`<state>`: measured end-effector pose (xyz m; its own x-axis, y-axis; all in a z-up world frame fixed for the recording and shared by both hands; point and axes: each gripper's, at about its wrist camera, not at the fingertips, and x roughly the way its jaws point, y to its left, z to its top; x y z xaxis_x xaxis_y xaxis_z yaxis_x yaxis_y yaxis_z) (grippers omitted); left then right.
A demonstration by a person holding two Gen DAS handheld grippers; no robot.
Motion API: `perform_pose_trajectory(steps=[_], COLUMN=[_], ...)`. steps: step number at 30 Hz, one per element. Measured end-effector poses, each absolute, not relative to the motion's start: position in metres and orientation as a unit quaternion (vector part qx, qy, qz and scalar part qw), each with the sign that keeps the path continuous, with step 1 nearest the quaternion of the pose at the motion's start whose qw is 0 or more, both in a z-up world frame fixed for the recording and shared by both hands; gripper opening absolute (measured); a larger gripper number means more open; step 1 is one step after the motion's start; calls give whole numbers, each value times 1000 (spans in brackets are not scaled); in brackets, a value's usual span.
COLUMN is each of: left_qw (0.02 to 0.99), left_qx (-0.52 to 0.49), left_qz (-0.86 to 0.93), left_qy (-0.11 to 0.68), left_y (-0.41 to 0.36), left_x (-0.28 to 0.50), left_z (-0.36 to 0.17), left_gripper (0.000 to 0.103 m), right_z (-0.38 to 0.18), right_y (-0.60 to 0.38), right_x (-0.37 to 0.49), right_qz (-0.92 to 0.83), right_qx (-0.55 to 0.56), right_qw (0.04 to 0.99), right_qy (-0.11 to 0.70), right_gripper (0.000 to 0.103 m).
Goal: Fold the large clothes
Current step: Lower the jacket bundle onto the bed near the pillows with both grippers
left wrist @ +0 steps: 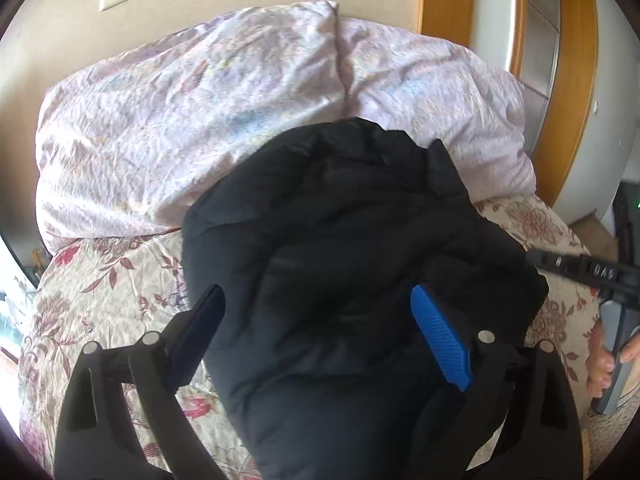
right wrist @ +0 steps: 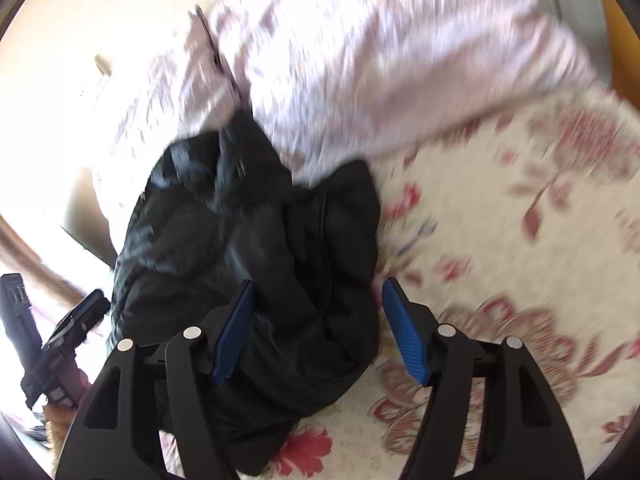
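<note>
My left claw [left wrist: 318, 332] is spread wide above the black puffy jacket [left wrist: 352, 240], nothing pinched between its pads; my right claw [right wrist: 316, 328] is also spread, its pads clear of the cloth, with the jacket's side edge showing between them. The jacket lies bundled in the middle of the bed [right wrist: 500, 240], its far end butting the heaped pale quilt [left wrist: 200, 120] toward the head of the bed.

As I judge it, a fold is just laid and both claws are free — the next thing is to press the bulk flat and pick a clean edge, not a lump. Puffy fill springs back, so I would pinch low at a seam and carry the fold over slowly.

Room: open floral sheet on my right side gives space to square the bundle; the left side runs close to the bed's edge, and the quilt and wall [left wrist: 60, 20] block the far end.
</note>
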<state>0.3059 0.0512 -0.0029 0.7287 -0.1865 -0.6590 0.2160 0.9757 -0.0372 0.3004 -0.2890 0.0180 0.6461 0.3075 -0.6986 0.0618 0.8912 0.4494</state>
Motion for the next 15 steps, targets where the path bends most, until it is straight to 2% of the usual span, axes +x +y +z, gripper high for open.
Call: perform_pose_trajectory(steps=[6,8,11,15], left_qw=[924,924,926,933], left_qx=[38,43,49,71], left_qz=[-104,-100,-93,-75], left_qy=[366,367,363,345], left_y=[27,23,20,16], left_x=[303,300,292,286], left_z=[-7,-9,-11,-16], left_gripper=[94,94,94,97], right_z=[27,28,26,12], right_y=[-230,-212,-194,-177], right_x=[318,320,322,326], right_qz=[101,114,127,124], right_qx=[143,119,96,56], right_qw=[907,910,913,914], right_qy=[384,380,374,382], right_gripper=[65,58,53,51])
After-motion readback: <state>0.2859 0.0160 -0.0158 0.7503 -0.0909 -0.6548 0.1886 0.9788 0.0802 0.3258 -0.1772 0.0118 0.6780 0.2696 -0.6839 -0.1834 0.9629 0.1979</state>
